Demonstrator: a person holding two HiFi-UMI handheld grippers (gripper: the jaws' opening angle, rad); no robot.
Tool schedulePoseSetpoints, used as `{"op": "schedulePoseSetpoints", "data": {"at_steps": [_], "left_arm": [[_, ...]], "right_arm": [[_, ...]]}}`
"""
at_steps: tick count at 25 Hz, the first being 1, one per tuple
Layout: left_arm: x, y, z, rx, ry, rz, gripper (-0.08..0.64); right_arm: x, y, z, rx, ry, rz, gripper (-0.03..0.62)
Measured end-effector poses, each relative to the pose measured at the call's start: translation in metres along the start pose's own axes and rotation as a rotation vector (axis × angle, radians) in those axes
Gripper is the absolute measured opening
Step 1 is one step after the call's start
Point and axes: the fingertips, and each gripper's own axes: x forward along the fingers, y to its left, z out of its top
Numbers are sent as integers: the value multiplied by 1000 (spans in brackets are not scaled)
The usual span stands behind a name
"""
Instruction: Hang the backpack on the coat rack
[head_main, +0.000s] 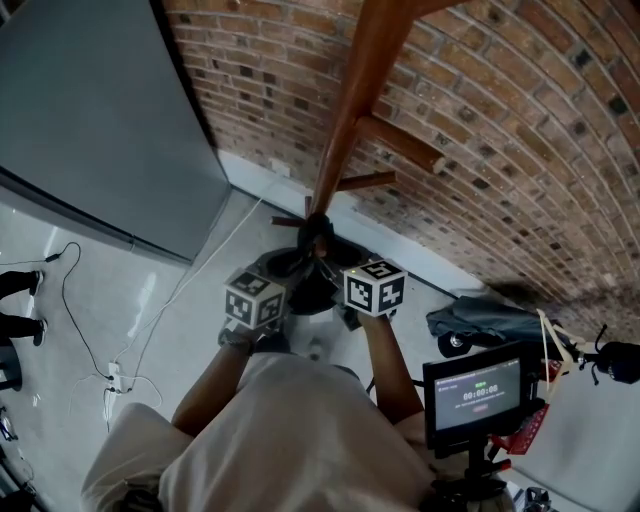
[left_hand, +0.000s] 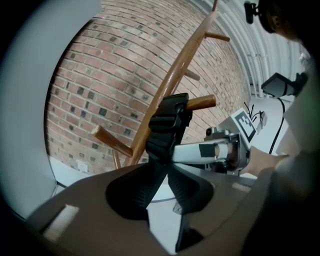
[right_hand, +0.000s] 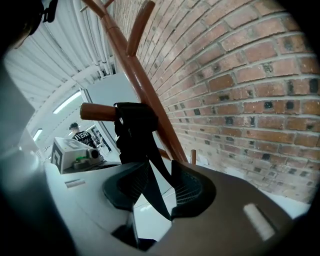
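The wooden coat rack (head_main: 350, 110) stands against the brick wall. The black backpack (head_main: 310, 275) hangs below it, between my two grippers. In the left gripper view its black top strap (left_hand: 167, 122) is looped over a peg (left_hand: 200, 103). The same strap (right_hand: 132, 130) sits on that peg (right_hand: 97, 111) in the right gripper view. My left gripper (left_hand: 162, 187) is open, with the strap running down between its jaws and a gap showing. My right gripper (right_hand: 155, 192) is open too, a thin strap crossing between its pads. Both marker cubes (head_main: 255, 298) (head_main: 374, 287) flank the bag.
A grey panel (head_main: 90, 130) stands at the left, with cables (head_main: 110, 375) on the pale floor. A monitor on a tripod (head_main: 478, 390) and a grey bundle (head_main: 480, 320) lie at the right. A person (right_hand: 80, 135) stands far off.
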Motion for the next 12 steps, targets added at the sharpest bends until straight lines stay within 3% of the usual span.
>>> {"op": "schedulePoseSetpoints", "data": {"at_steps": [8, 12], "left_arm": [[-3, -1, 1, 75, 11, 22, 160], [-14, 6, 8, 184, 20, 62, 160]], "right_arm": [[-11, -2, 0, -4, -14, 1, 152], [-24, -7, 5, 2, -38, -9, 152]]}}
